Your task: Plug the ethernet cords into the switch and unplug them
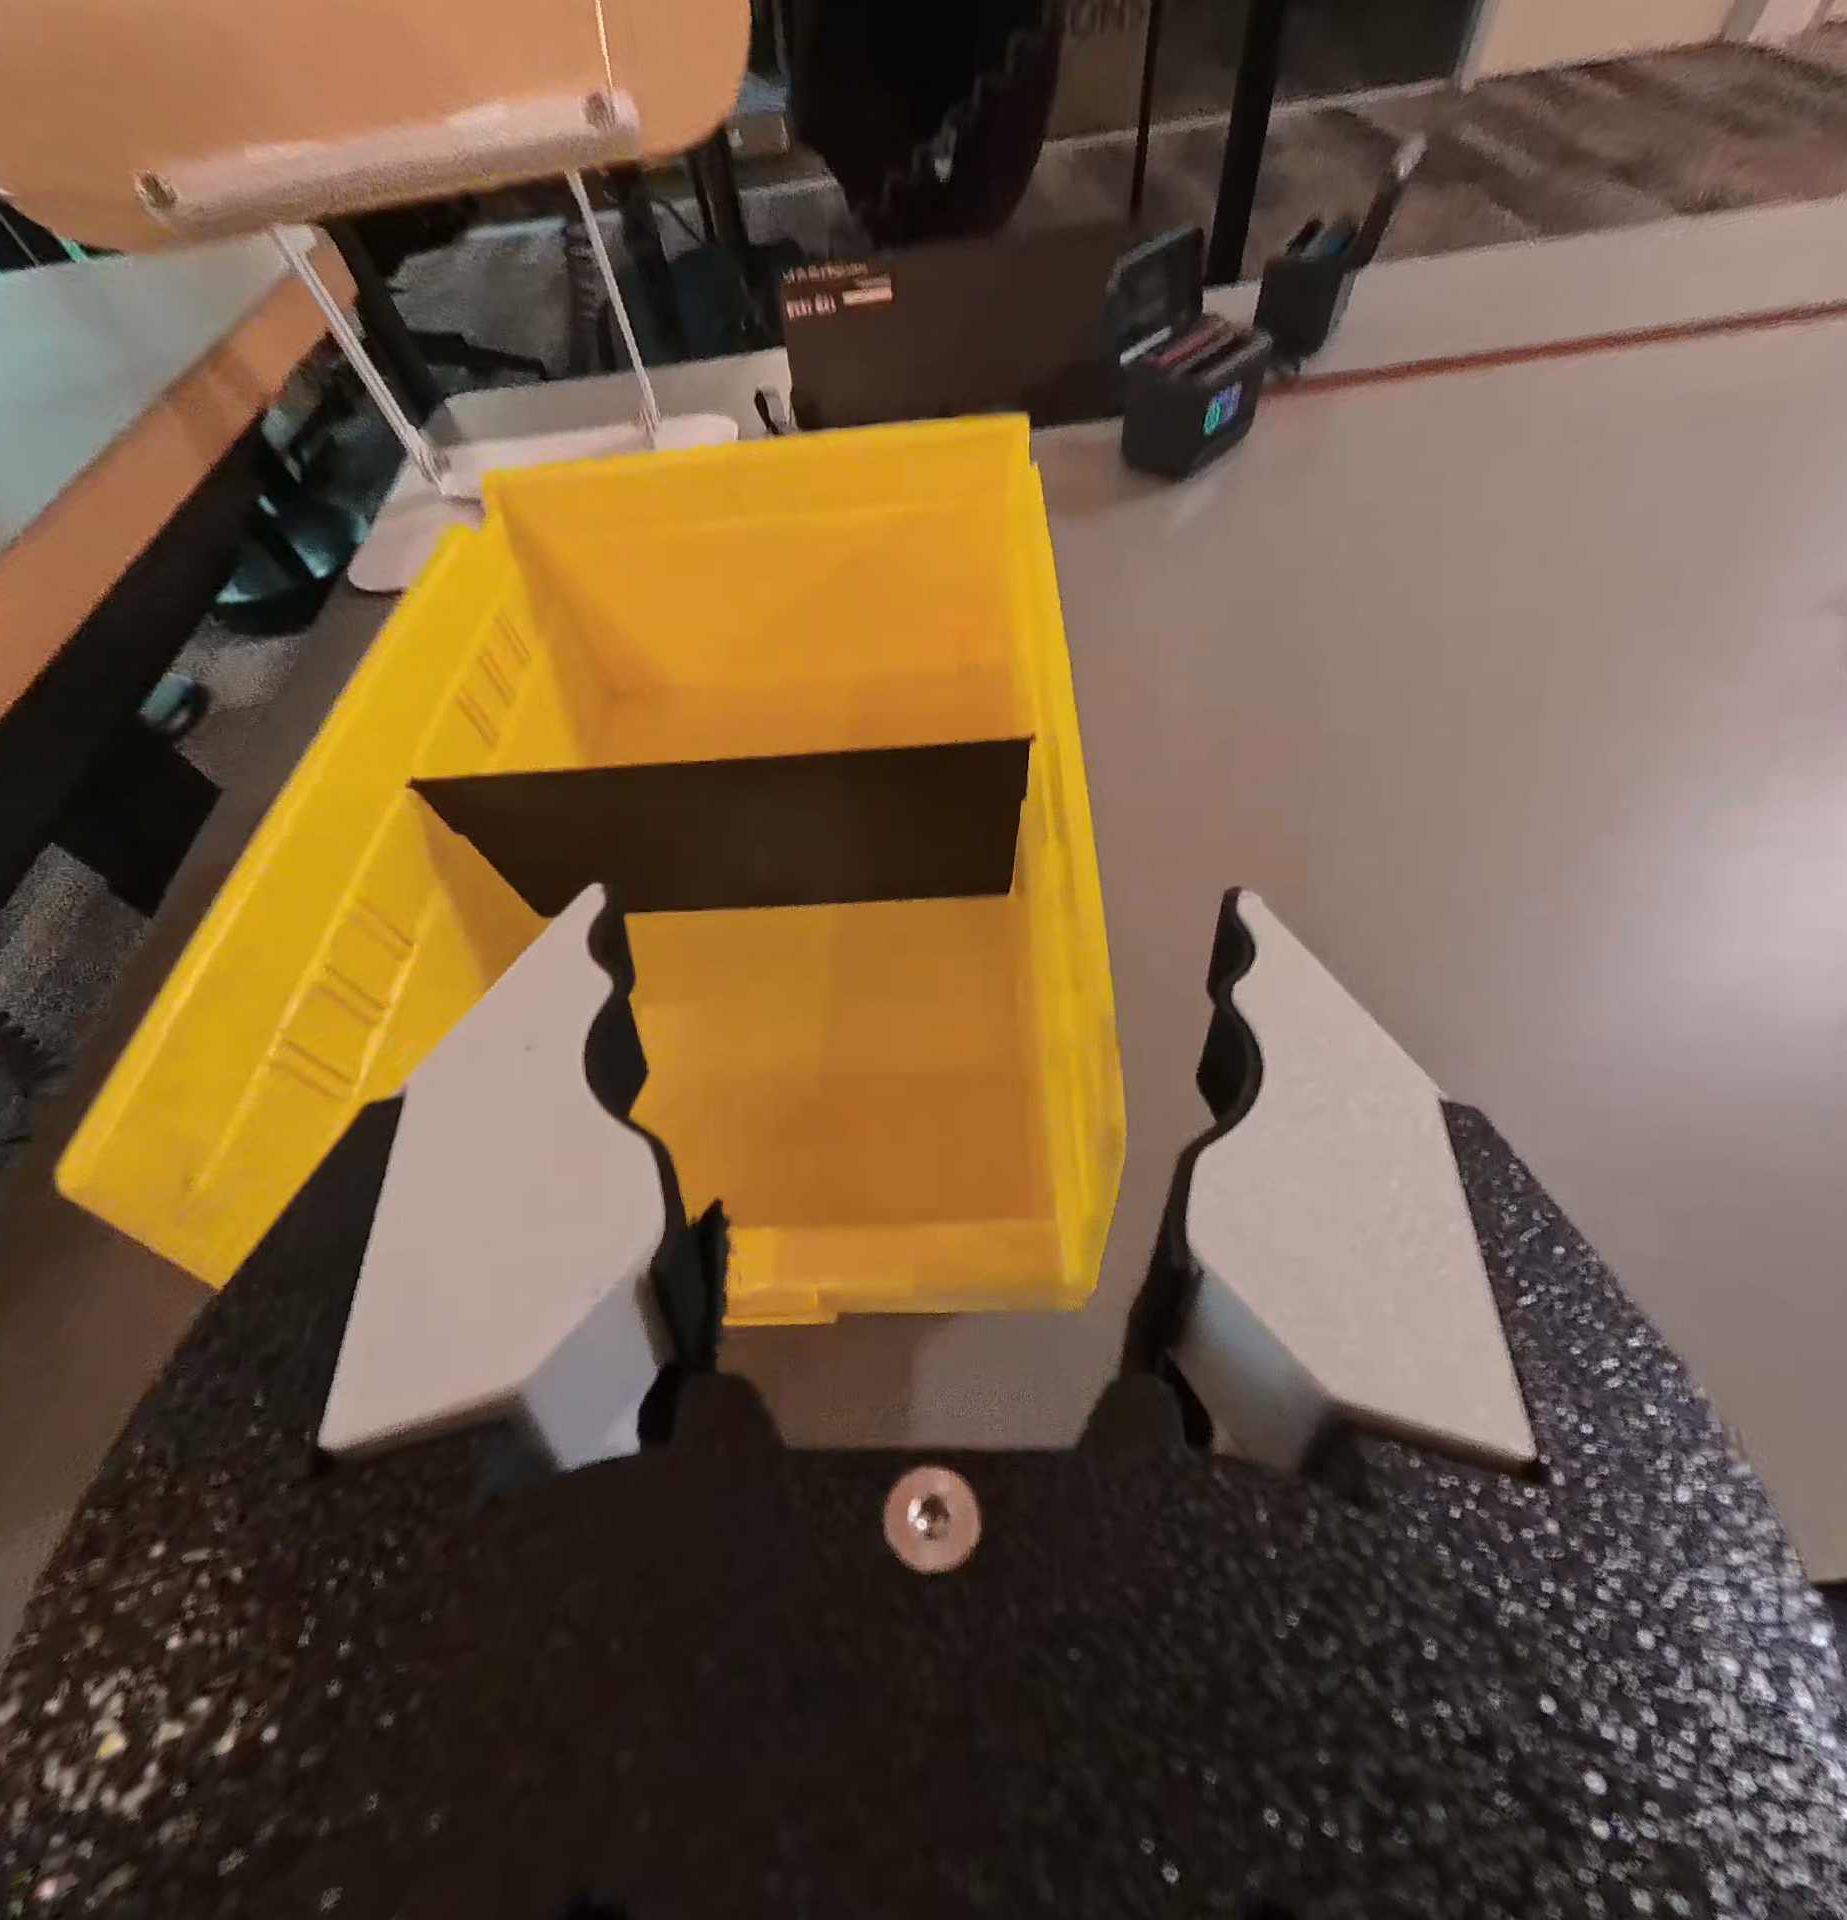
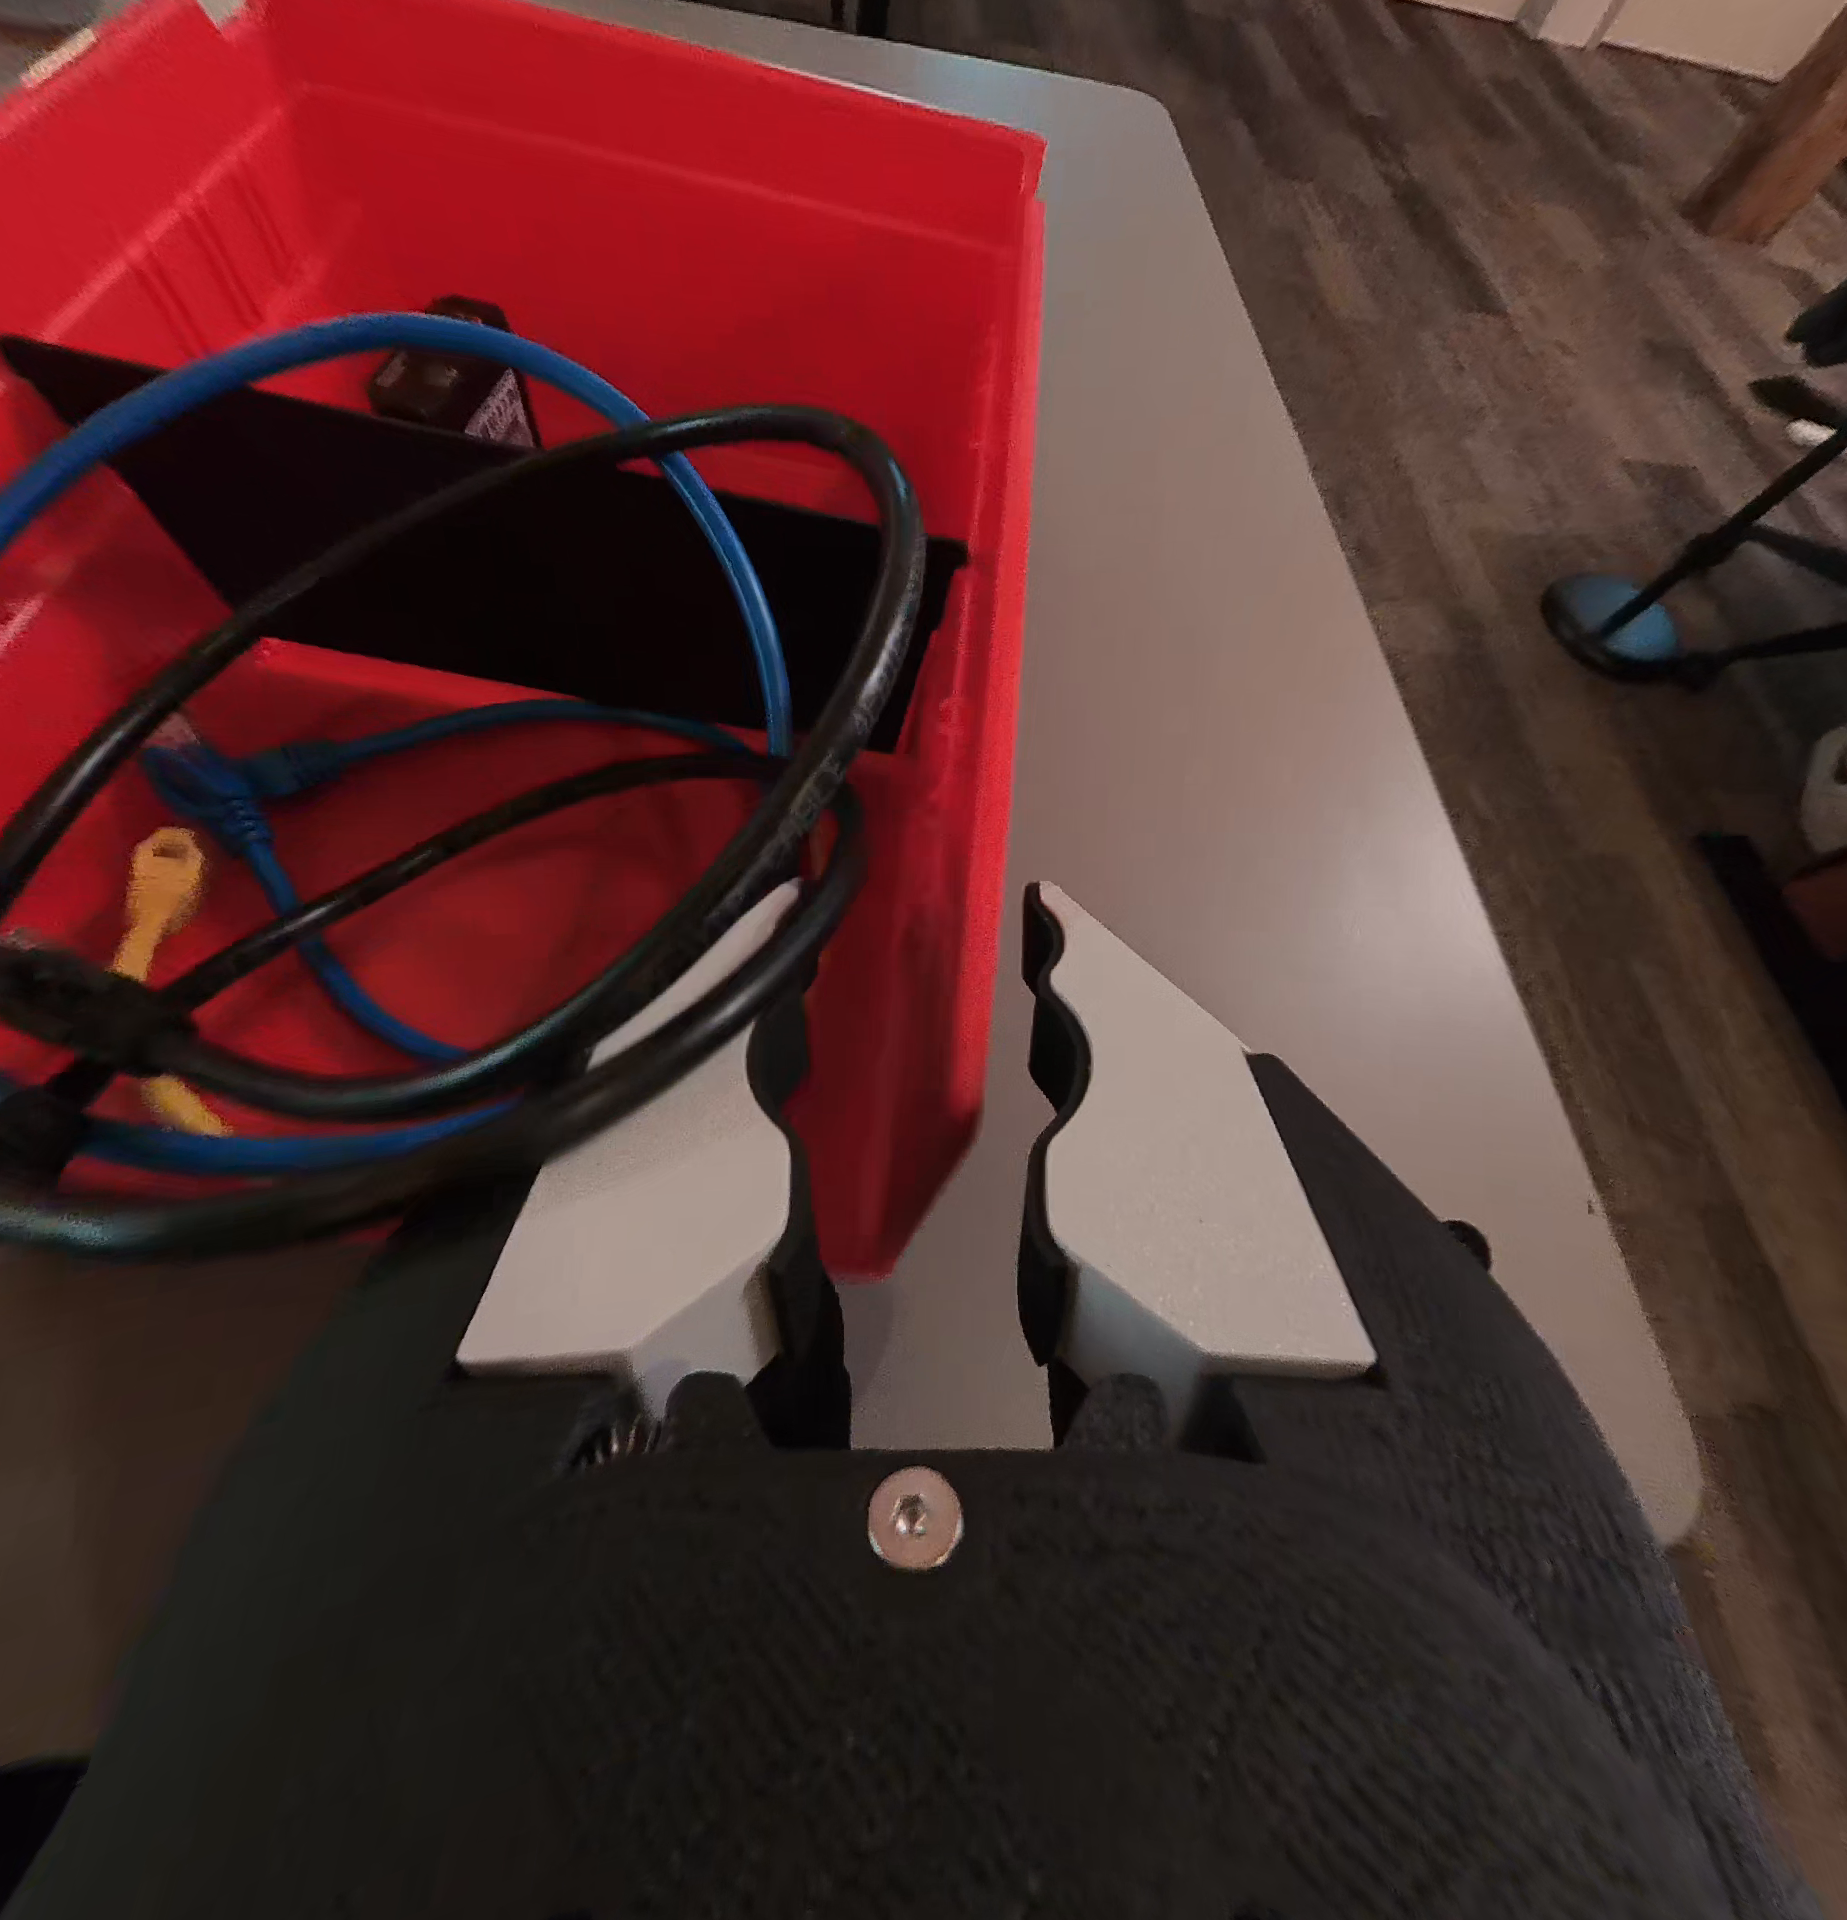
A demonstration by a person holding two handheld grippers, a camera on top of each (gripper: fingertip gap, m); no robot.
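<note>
In the right wrist view a red bin (image 2: 628,208) with a black divider (image 2: 503,582) holds coiled cords: a black cord (image 2: 877,644), a blue ethernet cord (image 2: 711,499) with its blue plug (image 2: 223,790), and a yellow plug (image 2: 166,883). A dark object (image 2: 431,374) lies behind the divider. My right gripper (image 2: 914,904) is open and empty at the bin's near right corner; the black cord loops over its left finger. In the left wrist view my left gripper (image 1: 919,904) is open and empty above an empty yellow bin (image 1: 773,582) with a black divider (image 1: 753,821). No switch is in view.
Both bins stand on a grey table (image 1: 1470,779). Black cases (image 1: 1199,405) and a dark box (image 1: 950,332) stand at its far edge. A white lamp base (image 1: 545,457) stands behind the yellow bin. The table's right edge (image 2: 1501,935) drops to a wood floor with a stand (image 2: 1625,634). Tip to tip, the grippers are about 70 cm apart.
</note>
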